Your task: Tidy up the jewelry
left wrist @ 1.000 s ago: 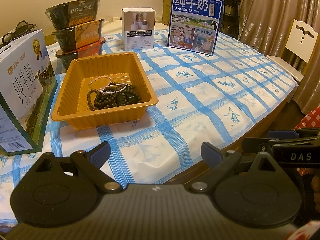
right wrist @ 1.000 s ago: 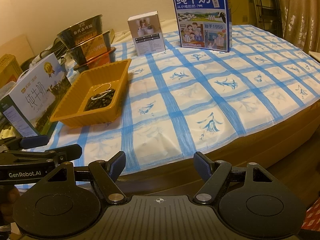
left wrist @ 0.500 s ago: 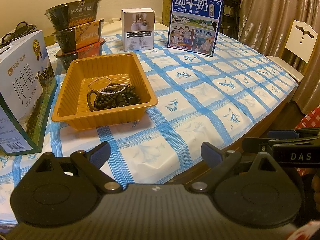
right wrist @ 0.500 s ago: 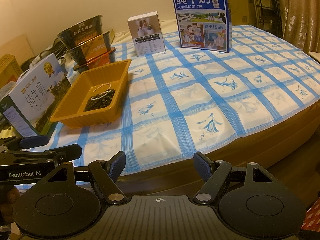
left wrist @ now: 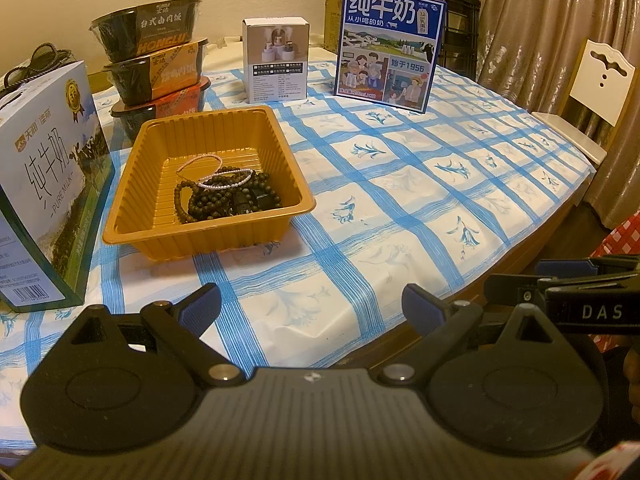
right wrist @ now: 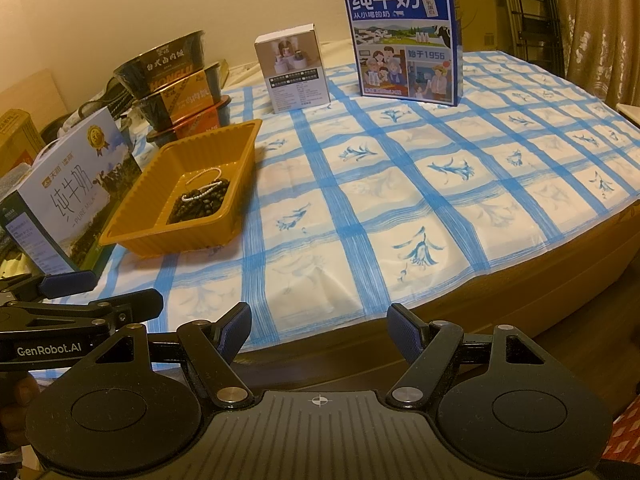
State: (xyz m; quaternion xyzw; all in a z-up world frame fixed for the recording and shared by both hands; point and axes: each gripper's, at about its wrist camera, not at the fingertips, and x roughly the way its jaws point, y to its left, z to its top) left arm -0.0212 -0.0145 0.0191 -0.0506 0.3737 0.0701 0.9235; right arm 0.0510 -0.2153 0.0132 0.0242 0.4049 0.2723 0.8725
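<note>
An orange plastic tray [left wrist: 152,224] [right wrist: 132,236] sits on the blue-checked tablecloth at the left. Inside it lie dark brown bead strands [left wrist: 224,200] [right wrist: 200,204] with thin pale pink and white bead bracelets [left wrist: 228,182] [right wrist: 202,190] on top. My left gripper [left wrist: 312,308] is open and empty, hovering at the table's near edge, in front of the tray. My right gripper [right wrist: 320,332] is open and empty, off the table's front edge, right of the left gripper [right wrist: 100,304].
A white-green milk carton [left wrist: 44,200] stands left of the tray. Stacked instant-food bowls [left wrist: 156,68] stand behind it. A small white box [left wrist: 276,60] and a blue milk box [left wrist: 390,48] stand at the back. A white chair [left wrist: 592,92] is at the right.
</note>
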